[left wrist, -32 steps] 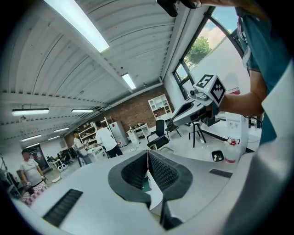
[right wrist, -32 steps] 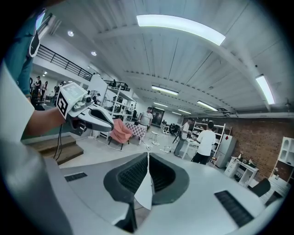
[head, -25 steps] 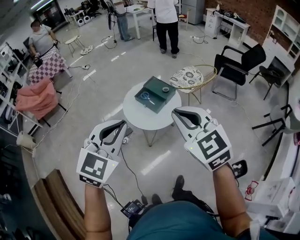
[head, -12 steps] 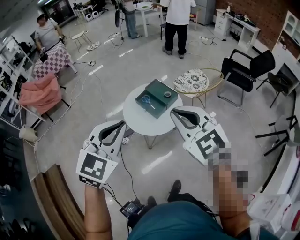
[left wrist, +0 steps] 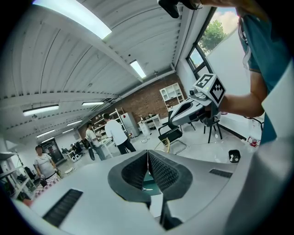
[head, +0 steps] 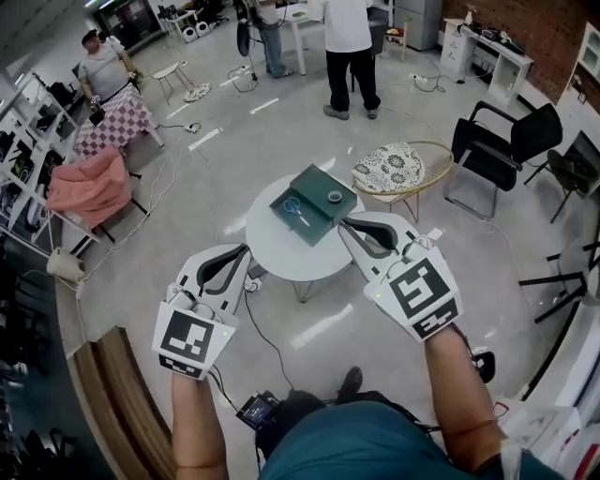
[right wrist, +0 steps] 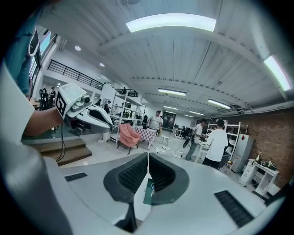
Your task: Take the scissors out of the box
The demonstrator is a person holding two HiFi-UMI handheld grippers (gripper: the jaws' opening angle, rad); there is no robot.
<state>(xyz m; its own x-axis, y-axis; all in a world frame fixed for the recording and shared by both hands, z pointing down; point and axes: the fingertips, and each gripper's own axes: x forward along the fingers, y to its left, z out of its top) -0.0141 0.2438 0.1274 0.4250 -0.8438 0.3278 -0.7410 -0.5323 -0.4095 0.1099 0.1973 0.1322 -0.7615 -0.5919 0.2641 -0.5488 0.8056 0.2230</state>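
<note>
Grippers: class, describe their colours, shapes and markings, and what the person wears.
Both the left gripper and right gripper are white, tapering shells with black ribbed pads and a white cube bearing a black square marker. The person wears a teal short-sleeved shirt.

Round white table just ahead of right gripper; black chair beyond it; brick wall far right; shiny grey floor.

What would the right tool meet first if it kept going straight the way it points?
Probably the open green box on the round white table, just ahead of the right tool; depth is unclear.
</note>
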